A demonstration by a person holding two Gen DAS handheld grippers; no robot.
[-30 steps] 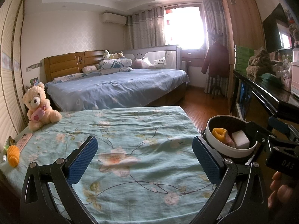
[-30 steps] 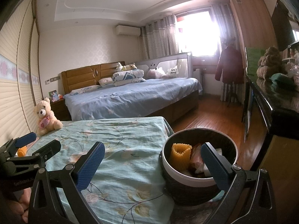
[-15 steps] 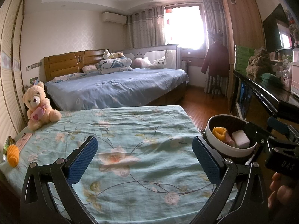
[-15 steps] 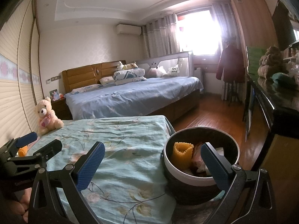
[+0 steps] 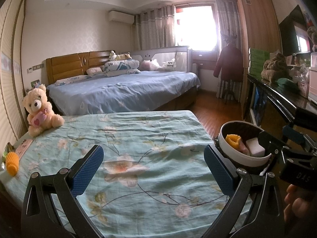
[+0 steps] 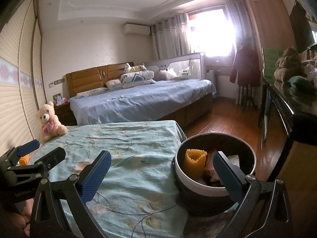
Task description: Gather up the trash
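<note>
From the left wrist, the left gripper [image 5: 153, 167] hangs released, jaws wide over the floral bedspread [image 5: 126, 138]. The trash bin [image 5: 244, 144] stands at the right edge, holding a yellow corrugated roll [image 5: 233, 141] and a white block [image 5: 255, 148]. Another yellow roll [image 5: 12, 161] lies far left, near a teddy bear [image 5: 40, 113].

From the right wrist, the right gripper [image 6: 161, 173] is also spread, empty, its right finger in front of the bin [image 6: 214, 170].

Both grippers' fingers [image 5: 87, 170] wide apart, empty.

Bin [image 6: 215, 186] right of bed [image 6: 126, 150]; bear [image 6: 49, 122] perhaps on its far-left corner
</note>
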